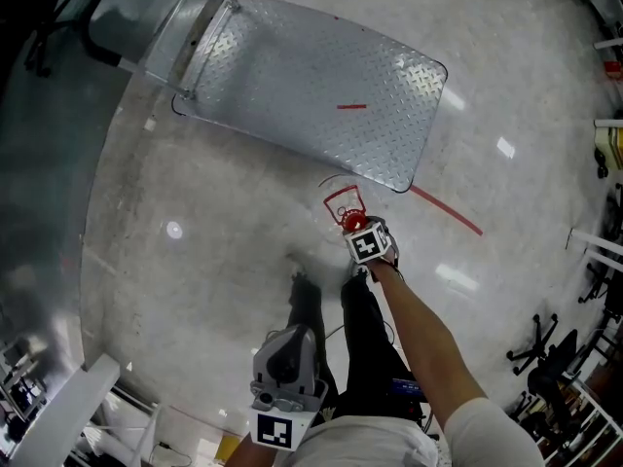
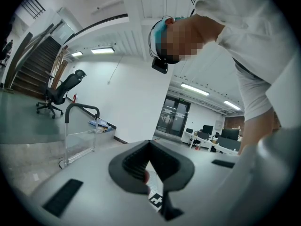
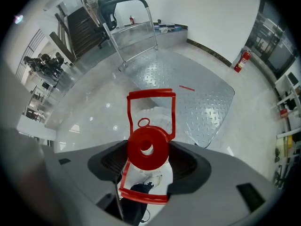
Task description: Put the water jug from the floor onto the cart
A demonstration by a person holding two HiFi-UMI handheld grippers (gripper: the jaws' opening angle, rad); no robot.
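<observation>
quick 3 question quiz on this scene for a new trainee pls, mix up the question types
1. True or false: the water jug already stands on the cart.
2. Which gripper is lowered over the jug's cap? A) left gripper B) right gripper C) both
3. Fill in: the right gripper's jaws stand ____ on either side of the cap, not pressing on it.

Key: 1 false, the jug is on the floor just off the cart's near edge; 2 B; 3 open.
</observation>
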